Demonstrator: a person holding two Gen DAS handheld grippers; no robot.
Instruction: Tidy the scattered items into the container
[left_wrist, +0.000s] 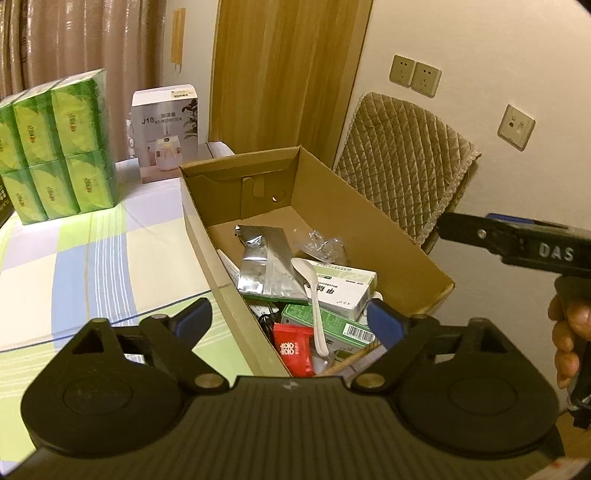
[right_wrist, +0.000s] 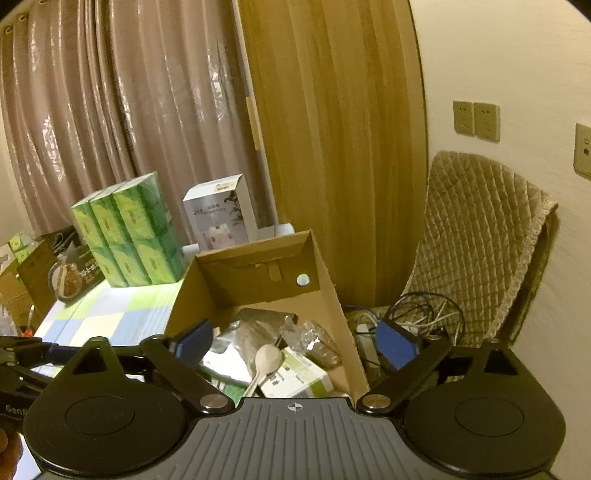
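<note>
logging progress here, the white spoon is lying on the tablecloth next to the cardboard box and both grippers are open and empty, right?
Not quite: the left wrist view shows the white spoon inside the cardboard box, lying on the packets there. The left gripper and right gripper are indeed open and empty.

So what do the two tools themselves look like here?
Both are matte black: two round discs, linkage arms with silver rivets, and blue-padded fingers over a ribbed grey base. The left tool and the right tool match. From the left wrist view, the right one's side reads "DAS" in white.
</note>
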